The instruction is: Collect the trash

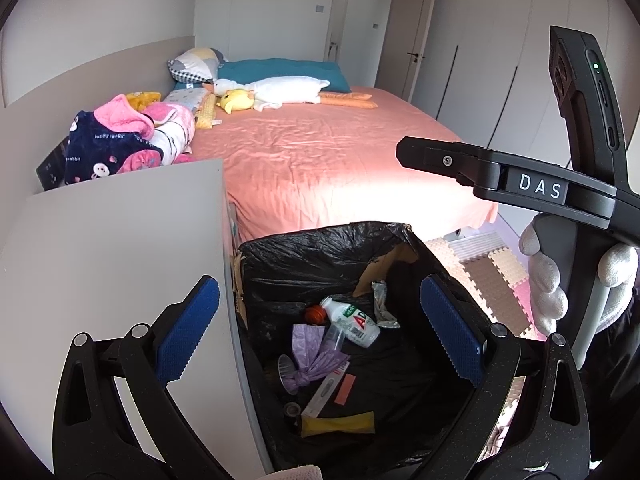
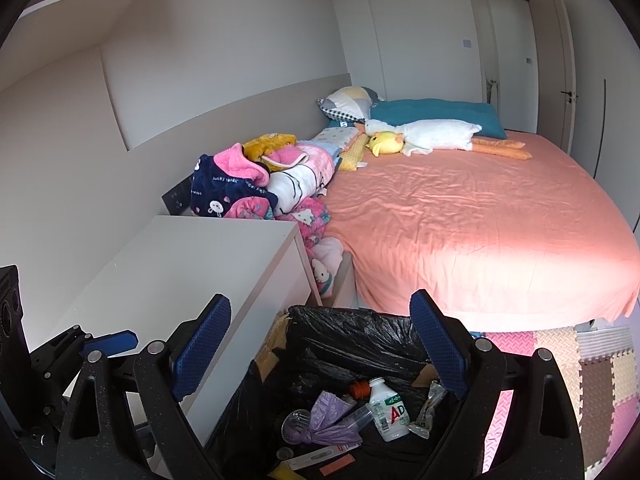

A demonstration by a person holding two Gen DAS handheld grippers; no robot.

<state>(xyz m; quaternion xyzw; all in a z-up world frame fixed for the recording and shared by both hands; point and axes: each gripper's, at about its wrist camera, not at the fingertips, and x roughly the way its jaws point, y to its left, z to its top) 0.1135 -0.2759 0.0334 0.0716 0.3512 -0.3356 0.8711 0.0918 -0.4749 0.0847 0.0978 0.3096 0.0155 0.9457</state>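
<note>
At the left stands a plain white bedside cabinet [image 1: 120, 264], its side touching the cardboard bin lined with a black plastic bag [image 1: 320, 248]. The left gripper [image 1: 320, 320] hangs over that bin, blue-padded fingers [image 1: 188, 328] spread wide with nothing between them. Down in the bag lie a white plastic bottle with a red cap [image 1: 352, 320], a knotted lilac plastic bag [image 1: 312, 356], a crumpled foil wrapper [image 1: 382, 304] and a flat yellow packet [image 1: 340, 424]. The right gripper [image 2: 320, 352] hovers above the same bin, its jaws likewise wide apart and holding nothing. Behind the bin lies the bed with a salmon-pink sheet [image 1: 340, 152], a long white plush goose [image 1: 280, 90] stretched near the pillows. Rightward, pastel foam puzzle mats [image 2: 580, 368] cover the floor.
</note>
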